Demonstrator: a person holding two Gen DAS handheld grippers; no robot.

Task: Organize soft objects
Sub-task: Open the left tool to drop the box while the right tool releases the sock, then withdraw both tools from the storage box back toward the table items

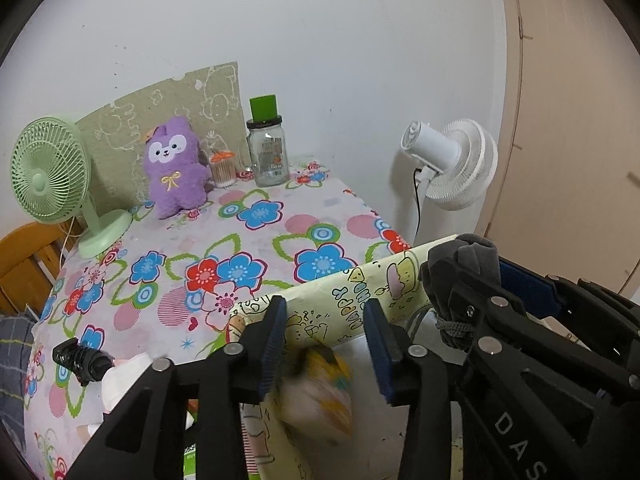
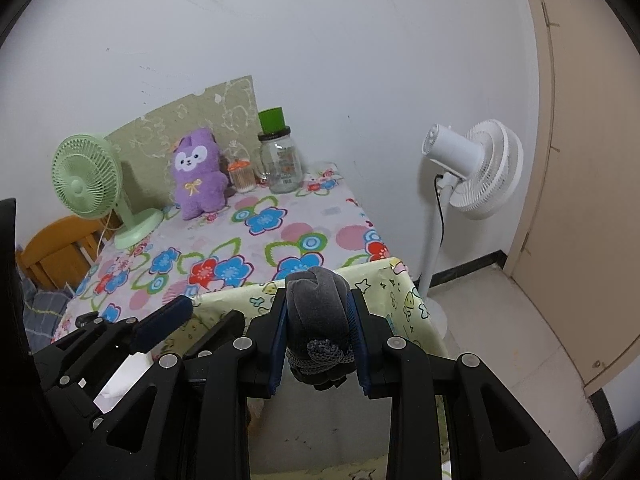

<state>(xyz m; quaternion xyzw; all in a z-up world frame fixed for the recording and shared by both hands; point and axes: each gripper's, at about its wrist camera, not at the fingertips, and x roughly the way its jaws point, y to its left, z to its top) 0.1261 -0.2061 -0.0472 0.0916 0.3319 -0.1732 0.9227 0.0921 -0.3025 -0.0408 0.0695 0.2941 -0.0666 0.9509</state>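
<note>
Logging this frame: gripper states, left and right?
Left gripper: open, holding nothing; a blurred toy is below it.
Right gripper: shut on grey sock ball.

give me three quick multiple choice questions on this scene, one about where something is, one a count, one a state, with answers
1. Where does the purple plush toy sit?
A. at the back of the table, between the green desk fan and the glass jar
B. inside the box
C. on the floor

2. How many fans are in view?
A. one
B. two
C. three

3. What is the right hand-held gripper doing?
A. open over the table
B. shut on the grey rolled fabric bundle
C. holding the jar

Answers:
1. A, the right wrist view shows it against the wall panel, between the two.
2. B, the green desk fan on the table and the white standing fan on the floor.
3. B, both pads press the bundle's sides over the yellow cartoon-print box; the left hand-held gripper is open.
</note>
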